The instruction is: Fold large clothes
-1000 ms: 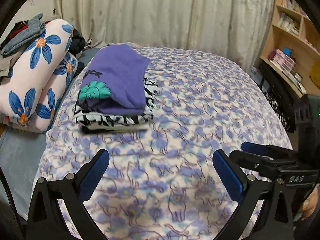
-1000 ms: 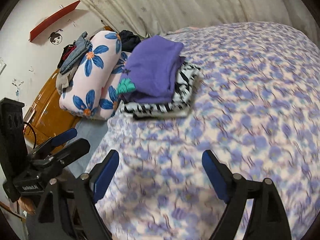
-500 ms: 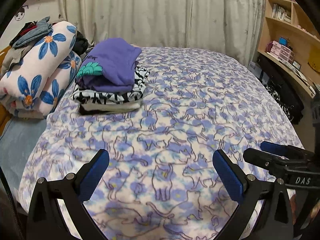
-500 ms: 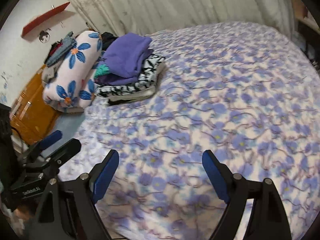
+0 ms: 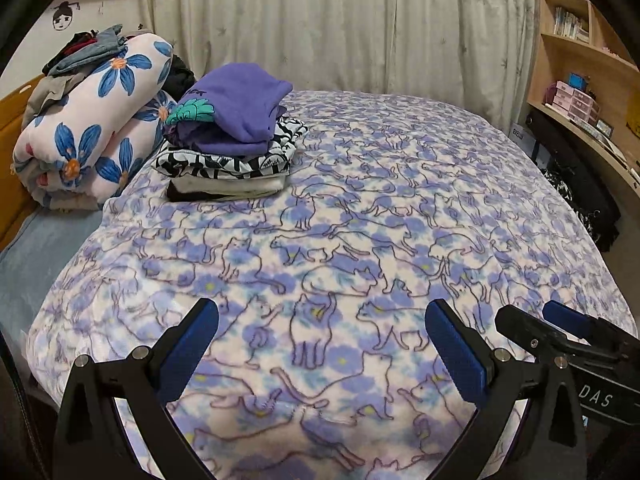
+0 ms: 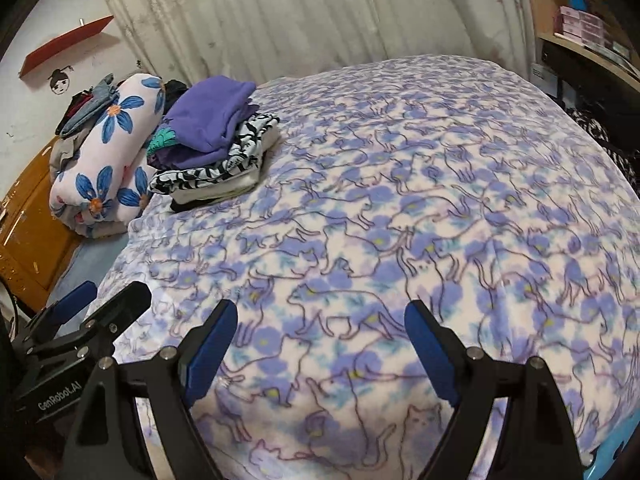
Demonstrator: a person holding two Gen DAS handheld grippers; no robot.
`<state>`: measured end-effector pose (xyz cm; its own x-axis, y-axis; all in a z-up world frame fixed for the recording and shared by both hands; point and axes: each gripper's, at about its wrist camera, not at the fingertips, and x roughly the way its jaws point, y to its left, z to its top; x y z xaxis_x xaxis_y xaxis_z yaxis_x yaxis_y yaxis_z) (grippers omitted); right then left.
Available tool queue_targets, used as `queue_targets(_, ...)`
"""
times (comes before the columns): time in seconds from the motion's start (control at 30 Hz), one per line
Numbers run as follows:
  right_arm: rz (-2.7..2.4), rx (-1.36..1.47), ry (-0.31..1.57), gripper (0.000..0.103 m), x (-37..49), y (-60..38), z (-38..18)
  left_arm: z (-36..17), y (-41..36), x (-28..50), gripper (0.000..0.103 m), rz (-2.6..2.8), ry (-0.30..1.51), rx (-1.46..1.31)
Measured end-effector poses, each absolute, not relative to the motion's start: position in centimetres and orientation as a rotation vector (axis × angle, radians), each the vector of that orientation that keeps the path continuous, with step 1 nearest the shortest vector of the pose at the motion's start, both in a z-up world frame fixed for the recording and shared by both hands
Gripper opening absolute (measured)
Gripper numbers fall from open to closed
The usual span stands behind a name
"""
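A stack of folded clothes sits at the far left of the bed, topped by a purple garment (image 5: pixel 240 108) over a black-and-white patterned one (image 5: pixel 228 160). The stack also shows in the right wrist view (image 6: pixel 212 120). My left gripper (image 5: pixel 322 344) is open and empty above the near edge of the cat-print blanket (image 5: pixel 400 220). My right gripper (image 6: pixel 320 340) is open and empty, also above the near edge. Each gripper shows in the other's view, the right one (image 5: pixel 560 340) and the left one (image 6: pixel 80 320). No unfolded garment is in view.
A rolled flower-print quilt (image 5: pixel 92 132) with loose clothes on top lies left of the stack by a wooden headboard (image 6: pixel 28 224). Curtains (image 5: pixel 340 24) hang behind the bed. Wooden shelves (image 5: pixel 580 80) stand at the right.
Both grippers have pulled back from the stack toward the near edge of the bed. The stack now looks farther away. Both stay open and empty.
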<state>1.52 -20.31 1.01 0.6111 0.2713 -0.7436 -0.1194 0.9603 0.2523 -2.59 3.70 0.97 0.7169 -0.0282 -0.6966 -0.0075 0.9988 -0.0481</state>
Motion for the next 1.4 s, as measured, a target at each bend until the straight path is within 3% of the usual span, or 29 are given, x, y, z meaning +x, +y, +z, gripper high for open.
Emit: queue_targets(1.4,0.139,0.172,0.893,0.086,0.8,-22.1,-0.4,-2.2,1.9,-1.9,0.102,-0.026,0.855,-0.04)
